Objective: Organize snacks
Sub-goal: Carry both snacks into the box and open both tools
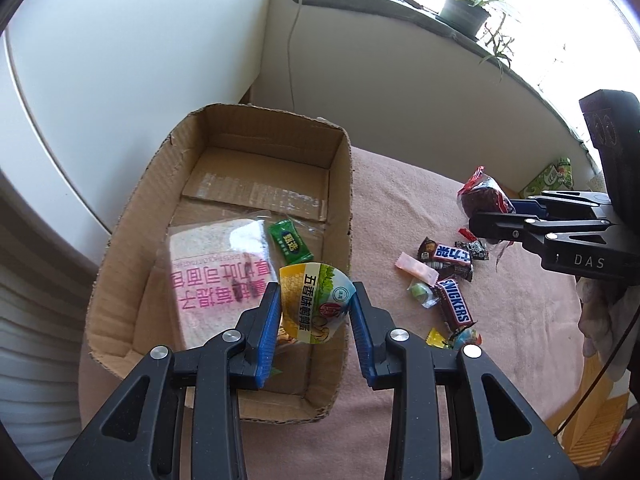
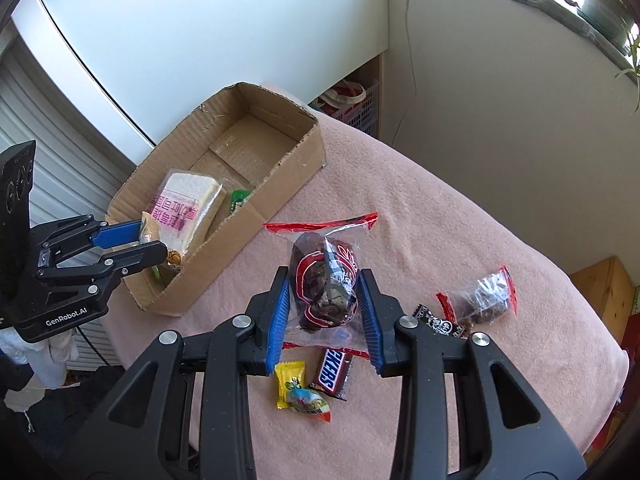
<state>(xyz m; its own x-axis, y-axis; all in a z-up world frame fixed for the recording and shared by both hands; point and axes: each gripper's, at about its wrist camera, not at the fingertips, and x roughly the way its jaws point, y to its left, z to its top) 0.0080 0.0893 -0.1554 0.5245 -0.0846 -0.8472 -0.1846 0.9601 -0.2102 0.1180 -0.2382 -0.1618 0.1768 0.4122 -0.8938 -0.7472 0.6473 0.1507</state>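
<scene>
My left gripper (image 1: 314,312) is shut on a yellow-green quail egg packet (image 1: 314,306) and holds it over the near end of the open cardboard box (image 1: 136,216). The box holds a wrapped bread slice (image 1: 212,268) and a small green candy (image 1: 290,240). My right gripper (image 2: 324,312) is shut on a clear red-trimmed bag of dark snacks (image 2: 324,284), held above the pink table cover. Both show in the other view too: the left gripper (image 2: 150,240) at the box (image 2: 280,196), the right gripper (image 1: 496,216) with its bag (image 1: 478,196).
Loose snacks lie on the pink cover (image 2: 440,216): Snickers bars (image 1: 454,304) (image 2: 332,372), a yellow candy (image 2: 290,384), a pink candy (image 1: 416,268), another clear red bag (image 2: 480,300). A potted plant (image 1: 466,10) stands on the windowsill. A white cabinet stands behind the box.
</scene>
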